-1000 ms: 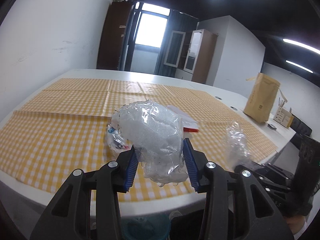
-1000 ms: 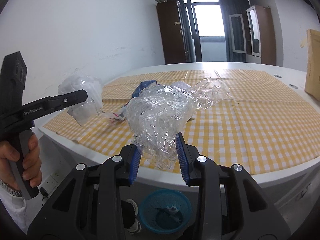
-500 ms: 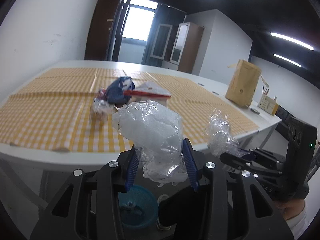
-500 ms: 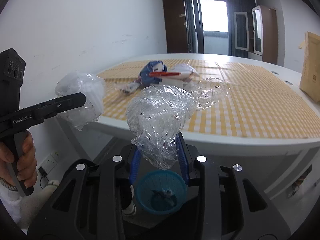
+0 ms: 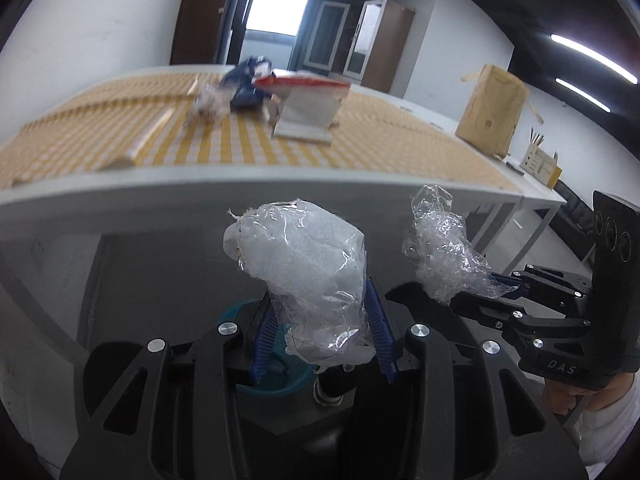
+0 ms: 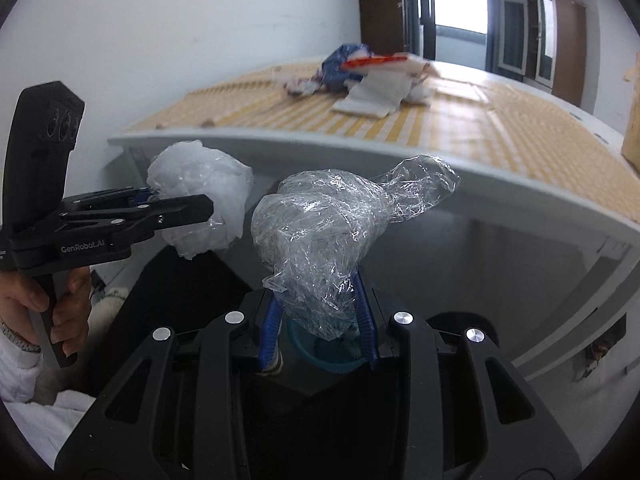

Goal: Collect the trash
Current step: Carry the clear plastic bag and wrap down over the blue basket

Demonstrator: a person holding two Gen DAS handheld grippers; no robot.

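Observation:
My left gripper is shut on a crumpled whitish plastic bag, held below the table edge, above a blue bin on the floor. My right gripper is shut on a wad of clear plastic wrap, also over the blue bin. The right gripper's wrap shows in the left wrist view; the left gripper's bag shows in the right wrist view. More trash stays on the checked tablecloth: a blue wrapper and a white-and-red packet.
The white table edge runs across above both grippers. A brown paper bag and a pencil holder stand at the far right of the table. A dark chair seat lies under the grippers.
Both grippers have dropped from table height to below the table edge, carrying their plastic, and now hang closer over the blue bin.

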